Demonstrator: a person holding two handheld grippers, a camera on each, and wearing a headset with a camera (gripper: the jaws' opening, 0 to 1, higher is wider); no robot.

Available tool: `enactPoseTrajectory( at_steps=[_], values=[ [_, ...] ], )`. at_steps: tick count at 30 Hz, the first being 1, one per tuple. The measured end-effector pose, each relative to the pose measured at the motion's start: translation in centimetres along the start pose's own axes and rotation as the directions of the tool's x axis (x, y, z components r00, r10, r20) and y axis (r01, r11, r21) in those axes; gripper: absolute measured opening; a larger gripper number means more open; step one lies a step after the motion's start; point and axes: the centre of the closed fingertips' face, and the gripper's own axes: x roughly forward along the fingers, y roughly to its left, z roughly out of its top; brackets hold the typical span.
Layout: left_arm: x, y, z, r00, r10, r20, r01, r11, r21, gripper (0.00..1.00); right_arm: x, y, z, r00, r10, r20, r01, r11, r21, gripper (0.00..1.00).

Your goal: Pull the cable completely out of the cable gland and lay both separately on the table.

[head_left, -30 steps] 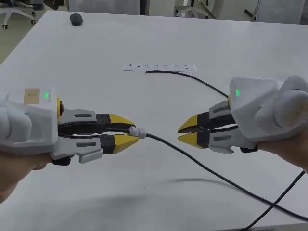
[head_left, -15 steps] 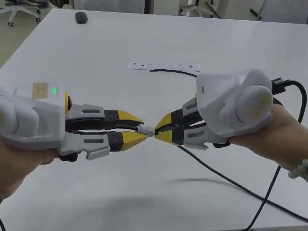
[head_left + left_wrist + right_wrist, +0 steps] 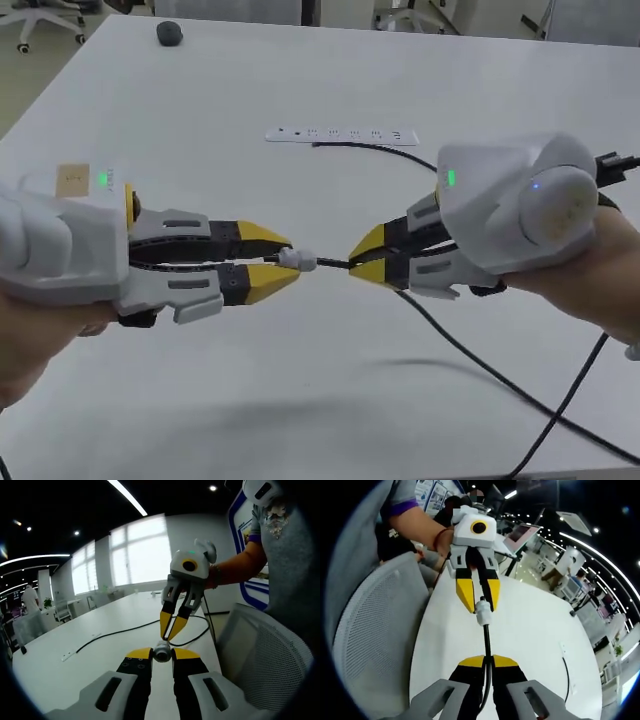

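White table (image 3: 300, 80) under both tools. Your right gripper (image 3: 358, 268) is clenched on the black cable (image 3: 486, 640), which trails off slack behind it. It's soft and floppy, so take hold close in front of your tips. Your left gripper (image 3: 285, 262) pinches the cable gland (image 3: 297, 262) right at its tips. The gland looks small, hard and likely slippery, so grip its body square.

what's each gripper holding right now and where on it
The left gripper pinches the gland by its body; the right gripper clamps the cable just beside the gland.
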Motion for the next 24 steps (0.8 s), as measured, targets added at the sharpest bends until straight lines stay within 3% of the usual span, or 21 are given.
enactPoseTrajectory(
  at_steps=[7,14,20,24],
  values=[
    [-0.4,0.7,-0.1,0.9998,0.021,-0.002,-0.021,1.0,-0.009,0.15,-1.0,-0.7,-2.0,0.9991,-0.026,-0.034,0.027,0.999,0.035,0.0],
    [-0.1,1.3,-0.5,0.9994,0.035,-0.005,-0.035,0.999,-0.017,0.16,-1.9,-2.6,-4.0,0.9934,-0.092,-0.068,0.1,0.987,0.124,0.0],
    [0.7,1.8,-1.3,0.9994,0.033,-0.01,-0.033,0.999,-0.032,0.16,-1.3,-4.8,-4.4,0.9883,-0.135,-0.071,0.145,0.976,0.161,0.0],
    [1.5,2.5,-1.8,0.9995,0.028,-0.014,-0.029,0.999,-0.04,0.16,-0.3,-6.6,-4.4,0.9882,-0.14,-0.062,0.149,0.973,0.176,0.0]
  ],
)
